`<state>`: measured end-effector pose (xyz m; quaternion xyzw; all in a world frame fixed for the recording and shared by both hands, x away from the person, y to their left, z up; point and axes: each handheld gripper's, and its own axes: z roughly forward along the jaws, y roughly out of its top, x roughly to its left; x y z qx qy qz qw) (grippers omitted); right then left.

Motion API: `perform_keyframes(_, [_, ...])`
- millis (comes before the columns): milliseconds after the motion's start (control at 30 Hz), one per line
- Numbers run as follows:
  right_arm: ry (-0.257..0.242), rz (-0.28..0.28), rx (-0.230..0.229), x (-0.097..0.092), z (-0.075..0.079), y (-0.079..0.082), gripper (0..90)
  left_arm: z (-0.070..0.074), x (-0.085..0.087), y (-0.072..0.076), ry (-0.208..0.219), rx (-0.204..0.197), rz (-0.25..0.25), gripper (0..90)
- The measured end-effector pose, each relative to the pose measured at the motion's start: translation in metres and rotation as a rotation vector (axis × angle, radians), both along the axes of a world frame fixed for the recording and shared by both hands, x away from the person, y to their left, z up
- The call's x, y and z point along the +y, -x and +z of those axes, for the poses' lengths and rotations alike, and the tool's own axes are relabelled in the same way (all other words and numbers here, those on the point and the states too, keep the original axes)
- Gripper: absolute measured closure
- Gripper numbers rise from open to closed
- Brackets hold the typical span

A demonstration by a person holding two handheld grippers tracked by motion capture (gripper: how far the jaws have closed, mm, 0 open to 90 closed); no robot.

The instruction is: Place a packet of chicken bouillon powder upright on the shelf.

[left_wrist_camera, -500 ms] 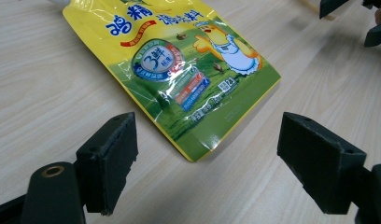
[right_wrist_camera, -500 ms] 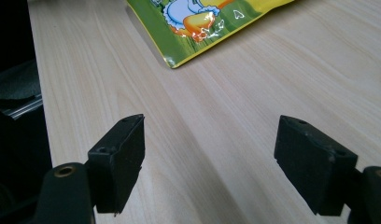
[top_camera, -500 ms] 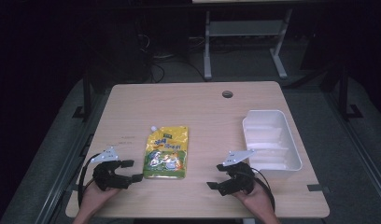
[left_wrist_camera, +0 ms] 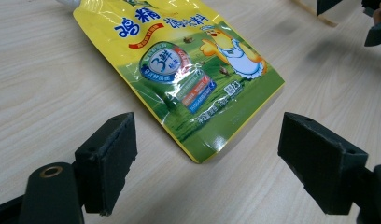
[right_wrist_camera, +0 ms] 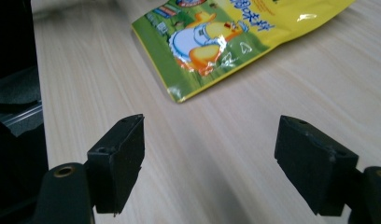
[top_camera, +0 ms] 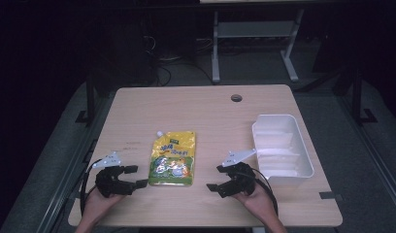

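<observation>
Grippers flank the pouch at the near table edge: the left gripper (top_camera: 136,176) has its jaws apart, nothing between them, just beside the pouch's (top_camera: 173,158) near left corner; the right gripper (top_camera: 215,178), likewise spread and empty, sits farther off to the pouch's right. One pouch lies flat, long axis running away, spout far. Beyond it to the right stands one white bin (top_camera: 303,160).

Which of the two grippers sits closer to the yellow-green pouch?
The left gripper: its jaw nearly reaches the yellow-green spouted pouch; the right gripper sits farther off.
</observation>
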<state>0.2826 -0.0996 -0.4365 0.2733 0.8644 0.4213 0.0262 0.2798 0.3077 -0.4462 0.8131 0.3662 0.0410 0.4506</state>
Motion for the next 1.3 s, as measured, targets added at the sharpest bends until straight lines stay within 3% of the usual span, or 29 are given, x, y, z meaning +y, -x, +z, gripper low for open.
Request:
perform_keyframes(367, [-0.012,0.01,-0.006,0.02,0.017,-0.02,30.3,0.0,0.005,-0.002,0.01,0.001,0.016,18.4])
perform_keyframes(600, [-0.004,0.034,-0.011,0.049,0.023,-0.035,33.6,0.001,0.008,-0.004,0.014,0.0,0.024,18.4])
perform_keyframes(767, [0.042,0.063,0.0,0.074,0.015,-0.045,39.0,0.003,0.007,-0.006,0.018,0.001,0.026,18.6])
perform_keyframes(933, [0.067,0.068,0.011,0.084,0.008,-0.049,39.7,0.007,0.003,-0.009,0.011,-0.002,0.027,19.2])
perform_keyframes(1033, [0.093,0.075,0.012,0.092,0.002,-0.05,39.6,0.007,-0.002,-0.019,-0.016,0.018,0.032,19.8])
perform_keyframes(1300, [0.169,0.089,-0.025,0.108,-0.01,-0.05,38.0,0.009,-0.008,-0.044,-0.039,0.058,0.073,21.4])
